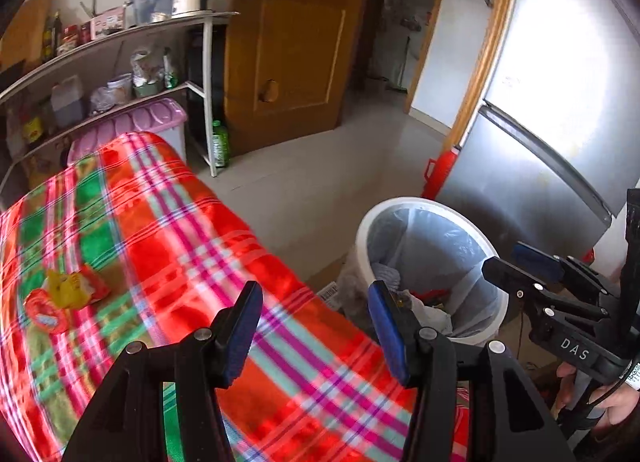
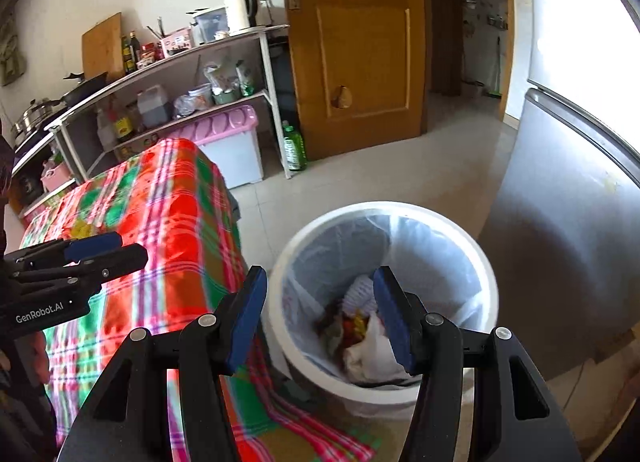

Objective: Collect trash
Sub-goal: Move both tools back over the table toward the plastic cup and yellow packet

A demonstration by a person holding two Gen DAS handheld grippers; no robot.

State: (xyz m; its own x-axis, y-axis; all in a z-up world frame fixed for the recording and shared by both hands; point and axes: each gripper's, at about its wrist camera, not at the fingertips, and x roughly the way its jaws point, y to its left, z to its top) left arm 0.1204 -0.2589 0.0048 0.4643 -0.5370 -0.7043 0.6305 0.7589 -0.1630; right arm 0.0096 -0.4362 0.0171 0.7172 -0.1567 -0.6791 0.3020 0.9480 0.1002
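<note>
Yellow-and-red snack wrappers (image 1: 66, 294) lie on the plaid-covered surface (image 1: 192, 230), well apart from the white lined bin (image 2: 380, 262) beside it — trash already sits inside. The right gripper (image 2: 320, 318) hovers over the bin, jaws apart and empty; the left gripper (image 1: 316, 330), jaws likewise apart, holds nothing. Likely between pickups — next, reach across for the wrappers.

Left gripper (image 1: 316, 332) is held with jaws spread wide; right gripper (image 2: 320, 316) likewise spread, nothing gripped.
</note>
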